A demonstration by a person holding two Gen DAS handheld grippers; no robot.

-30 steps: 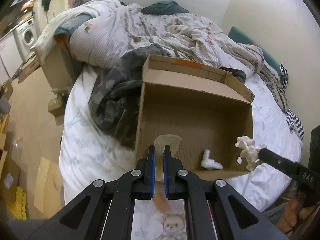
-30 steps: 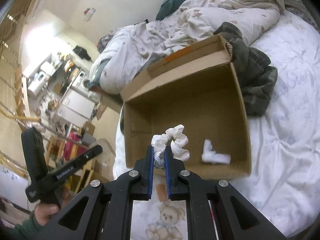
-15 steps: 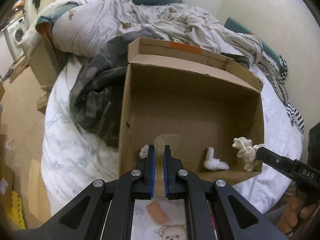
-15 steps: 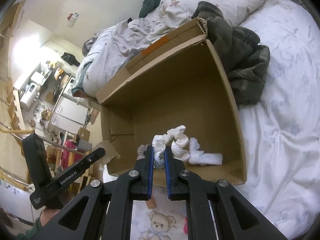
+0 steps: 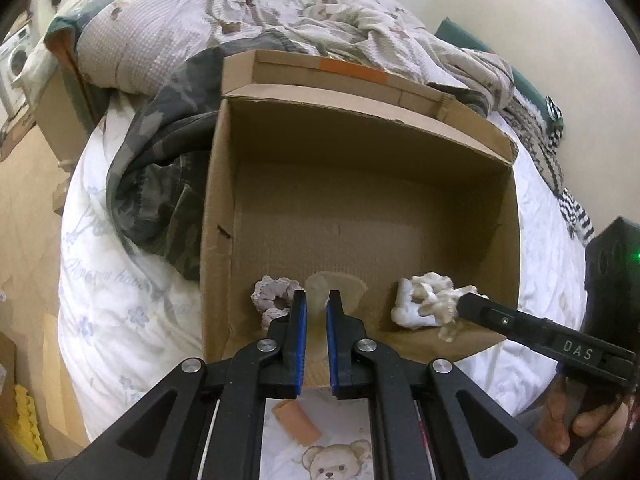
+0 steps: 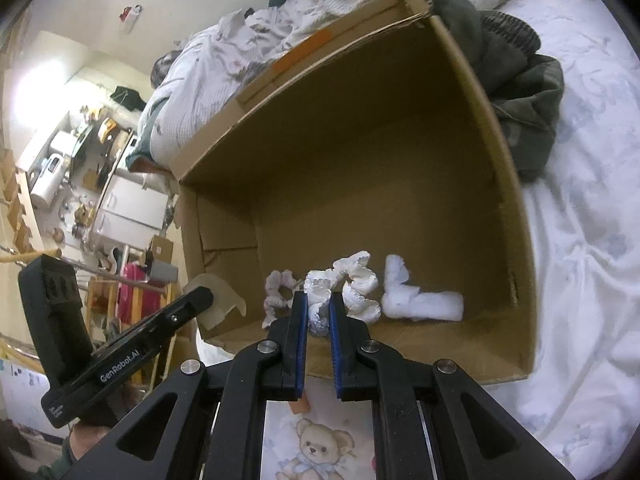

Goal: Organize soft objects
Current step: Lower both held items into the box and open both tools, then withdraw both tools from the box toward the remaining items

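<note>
Cardboard: the box point(image 5: 362, 184) lies open on the bed point(image 5: 120, 300), with a white sock point(image 6: 420, 304) and a pale scrunchie point(image 5: 272, 296) already on its floor by the near wall.
Left gripper point(image 5: 316, 300): clamped on a thin translucent cup-shaped piece point(image 5: 336, 286), low over the box's near edge.
Right gripper point(image 6: 319, 304): pinched on a knobbly white scrunchie point(image 6: 356, 280) that hangs inside the box, just beside the sock.
Risk, left: letting go this close to the wall (the piece looks light and stiff) could leave it perched on the rim or tipped out onto the bed.
Risk, right: loops may snag on the jaws on release.
Risk, both: the two tools are close and could bump.
</note>
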